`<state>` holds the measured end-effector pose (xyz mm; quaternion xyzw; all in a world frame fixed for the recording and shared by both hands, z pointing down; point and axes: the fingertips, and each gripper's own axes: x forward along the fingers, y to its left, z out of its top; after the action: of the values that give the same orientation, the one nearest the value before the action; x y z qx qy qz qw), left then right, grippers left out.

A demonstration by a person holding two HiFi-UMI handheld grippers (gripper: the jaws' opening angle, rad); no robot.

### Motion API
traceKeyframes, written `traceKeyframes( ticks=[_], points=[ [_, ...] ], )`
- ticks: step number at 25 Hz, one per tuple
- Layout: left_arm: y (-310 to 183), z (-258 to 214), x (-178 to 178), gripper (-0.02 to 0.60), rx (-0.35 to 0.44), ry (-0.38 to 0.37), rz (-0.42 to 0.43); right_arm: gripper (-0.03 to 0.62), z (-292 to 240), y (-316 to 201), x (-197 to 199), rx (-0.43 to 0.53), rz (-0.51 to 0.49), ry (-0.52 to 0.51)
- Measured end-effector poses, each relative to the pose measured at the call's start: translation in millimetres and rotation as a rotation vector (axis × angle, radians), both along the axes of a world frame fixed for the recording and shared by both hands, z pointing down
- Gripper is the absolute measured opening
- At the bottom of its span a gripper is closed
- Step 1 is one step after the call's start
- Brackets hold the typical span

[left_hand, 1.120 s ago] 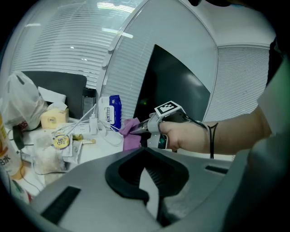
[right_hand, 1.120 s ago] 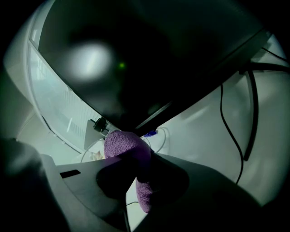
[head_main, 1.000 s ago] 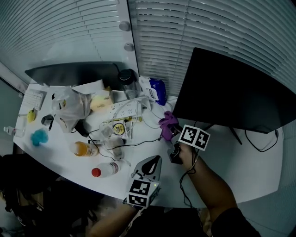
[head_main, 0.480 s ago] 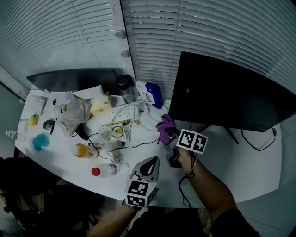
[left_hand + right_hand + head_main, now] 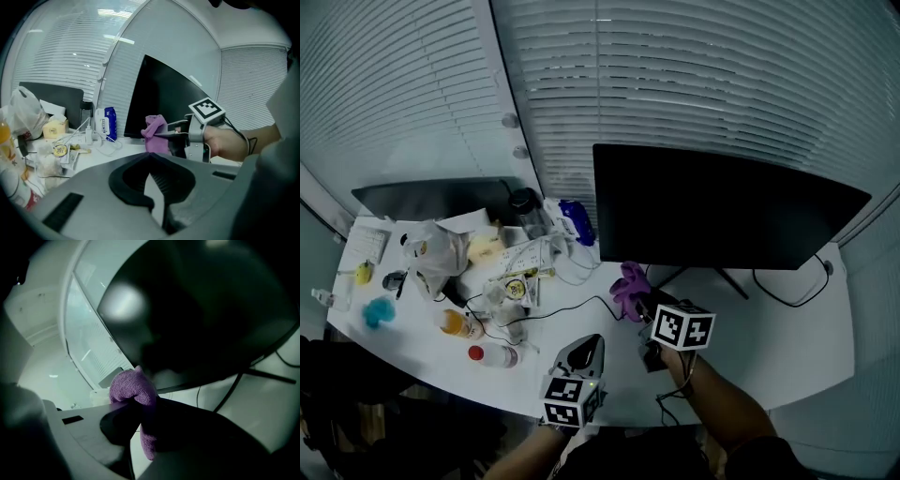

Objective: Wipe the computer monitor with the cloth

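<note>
The right gripper (image 5: 639, 309) has its two jaws pressed shut on one purple cloth (image 5: 627, 284). In the right gripper view the cloth (image 5: 132, 385) sticks up in a soft lump above the jaws and a bit of it hangs down between them. A hand (image 5: 227, 143) holds this gripper, and one cube with black and white squares (image 5: 682, 328) sits on top of it. The cloth is up off the desk, just in front of the bottom left part of the one big black monitor (image 5: 722, 211). I cannot tell if it touches the screen. The left gripper (image 5: 150, 157) has its jaws together at the tips and nothing is between them. It is low at the front edge of the white desk (image 5: 787, 347), near the right gripper, and it points at the cloth. It has one marked cube (image 5: 565, 401) too. The monitor stands upright on thin legs in front of the window blinds (image 5: 675, 84). To the left of the cloth there is a lot of stuff on the desk. There is one bottle of orange drink (image 5: 453, 323), one bottle with a red cap (image 5: 492, 354) lying on its side, one white bag (image 5: 431, 253), one blue pack (image 5: 575, 220) and one fluffy blue thing (image 5: 377, 312). One black cable (image 5: 553, 311) runs across the desk toward the cloth.
</note>
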<state>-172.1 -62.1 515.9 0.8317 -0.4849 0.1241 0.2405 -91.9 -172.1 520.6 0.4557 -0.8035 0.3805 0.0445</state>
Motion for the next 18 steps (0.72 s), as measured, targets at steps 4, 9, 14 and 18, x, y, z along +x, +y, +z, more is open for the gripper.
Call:
traceKeyframes(
  ticks=[4, 9, 14, 18],
  points=[
    [4, -16, 36, 0.006, 0.03, -0.006, 0.06, 0.08, -31, 31, 43, 0.084, 0.019, 0.056],
    [10, -30, 88, 0.006, 0.047, 0.006, 0.112, 0.08, -48, 76, 104, 0.134, 0.074, 0.076],
    [22, -43, 143, 0.006, 0.025, 0.051, 0.171, 0.08, -60, 116, 161, 0.157, 0.123, 0.098],
    [30, -50, 176, 0.006, 0.018, 0.085, 0.181, 0.08, -61, 139, 195, 0.173, 0.134, 0.127]
  ],
)
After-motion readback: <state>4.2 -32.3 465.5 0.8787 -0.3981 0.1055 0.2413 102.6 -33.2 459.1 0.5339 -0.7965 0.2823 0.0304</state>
